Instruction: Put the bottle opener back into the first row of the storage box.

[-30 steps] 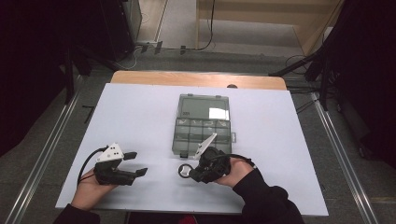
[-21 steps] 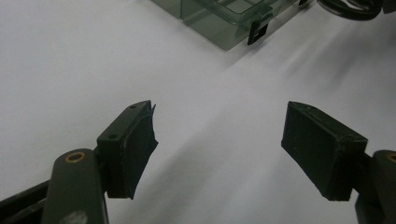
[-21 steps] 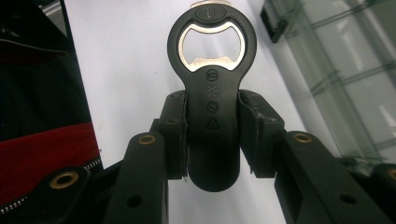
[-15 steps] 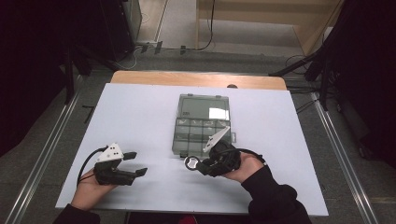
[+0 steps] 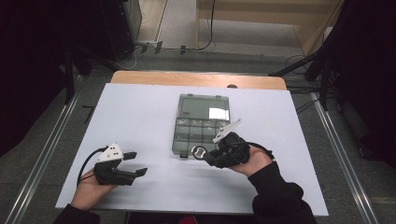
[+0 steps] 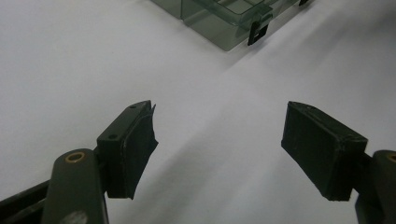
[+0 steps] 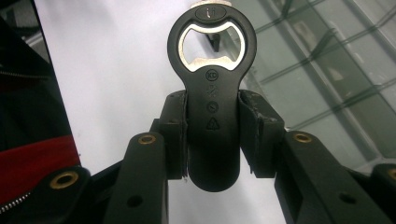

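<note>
**Right gripper view: opener clamped, box just ahead**

Right gripper view gives me the clearest read. My right gripper [image 7: 212, 135] has its jaws closed on the black handle of the bottle opener [image 7: 212, 84], squeezing it from both sides at about mid-length. The opener's long axis runs straight along the jaws, ring end pointing away from me toward the top of the frame, with its metal mouth near the top centre. Beyond it, filling the right half of the frame, lies the clear compartment box [image 7: 327, 70], its dividers visible through the plastic.

In the high view the right gripper [image 5: 205, 156] sits at lower centre, and the opener's ring [image 5: 200, 152] pokes out to the left of it, just beside the near edge of the box [image 5: 201, 122]. I cannot tell whether the ring touches the box or only hovers close to it. The box lies up-frame and slightly left of the jaws, so I judge that any placing move has to carry the opener up-frame over that near wall.

My left gripper [image 5: 133, 163] rests at lower left of the high view, well apart from the box, jaws spread wide with nothing between them. The left gripper view confirms it: bare white table [image 6: 140, 56] between the pads, a corner of the box [image 6: 224, 23] at the top. The right hand is plainly the nearer one.
</note>
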